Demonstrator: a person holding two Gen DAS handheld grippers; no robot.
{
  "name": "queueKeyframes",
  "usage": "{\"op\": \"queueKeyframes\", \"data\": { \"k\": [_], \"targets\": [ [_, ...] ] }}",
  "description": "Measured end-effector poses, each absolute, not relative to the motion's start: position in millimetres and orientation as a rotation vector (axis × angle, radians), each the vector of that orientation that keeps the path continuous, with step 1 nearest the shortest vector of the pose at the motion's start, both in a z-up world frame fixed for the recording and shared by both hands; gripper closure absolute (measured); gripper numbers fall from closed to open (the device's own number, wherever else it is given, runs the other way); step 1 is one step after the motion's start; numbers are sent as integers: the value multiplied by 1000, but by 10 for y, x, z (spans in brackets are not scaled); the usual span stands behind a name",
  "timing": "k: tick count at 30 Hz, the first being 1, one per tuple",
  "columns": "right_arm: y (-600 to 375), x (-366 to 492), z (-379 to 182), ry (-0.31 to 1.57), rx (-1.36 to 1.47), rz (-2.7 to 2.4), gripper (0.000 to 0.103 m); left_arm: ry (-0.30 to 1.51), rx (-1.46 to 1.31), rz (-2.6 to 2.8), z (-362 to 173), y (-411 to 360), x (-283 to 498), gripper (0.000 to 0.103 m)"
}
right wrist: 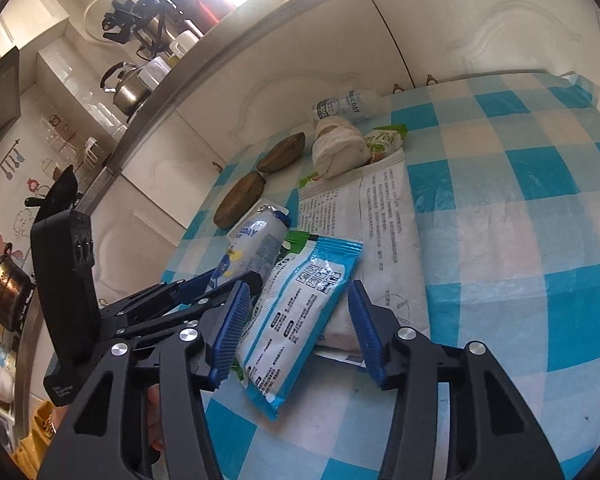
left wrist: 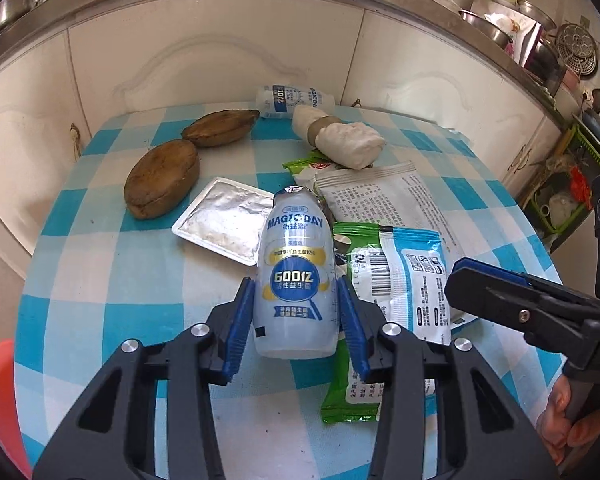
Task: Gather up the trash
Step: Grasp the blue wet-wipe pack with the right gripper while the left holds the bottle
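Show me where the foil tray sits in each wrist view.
Left wrist: foil tray lies centre-left, just left of the held bottle's neck.
Right wrist: not visible; the bottle likely hides it.
Shared landmark: the two brown husks beyond it.

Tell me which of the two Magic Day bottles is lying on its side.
The far bottle by the cabinet lies on its side; the near bottle stands between the left gripper's fingers.

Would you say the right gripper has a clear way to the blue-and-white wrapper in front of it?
Probably yes. The blue-and-white wrapper already lies between the right gripper's blue pads, on top of the other packets, with nothing over it; the left gripper is busy around the bottle beside it.
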State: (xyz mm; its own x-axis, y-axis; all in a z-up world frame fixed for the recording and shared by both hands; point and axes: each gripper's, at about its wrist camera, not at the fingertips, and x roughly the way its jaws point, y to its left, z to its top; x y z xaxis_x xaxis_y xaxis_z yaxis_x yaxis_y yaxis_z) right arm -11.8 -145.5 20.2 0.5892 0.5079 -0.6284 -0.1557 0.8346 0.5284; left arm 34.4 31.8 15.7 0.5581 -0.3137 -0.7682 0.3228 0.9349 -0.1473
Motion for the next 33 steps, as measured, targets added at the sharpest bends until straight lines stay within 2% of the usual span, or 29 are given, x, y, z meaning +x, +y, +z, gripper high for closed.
{"op": "queueKeyframes", "data": {
  "k": [5,12,17,20,22,33],
  "targets": [
    [-1374,-176,143,883,411,370,51,898,-10,-378,153,335,247,59],
    [-1350,-175,67,882,489,446,65,892,-66,-373,87,374,109,59],
    [-1380,-149,-10,885,564,511,66,894,-94,-372,65,398,52,59],
    [-1284,-162,15,879,488,511,67,893,-90,-372,65,384,39,59],
    [-1270,-170,26,874,469,499,77,892,-93,-368,65,383,33,59],
    [-1340,-198,42,837,498,502,86,875,-140,-333,93,475,-36,60]
  ]
}}
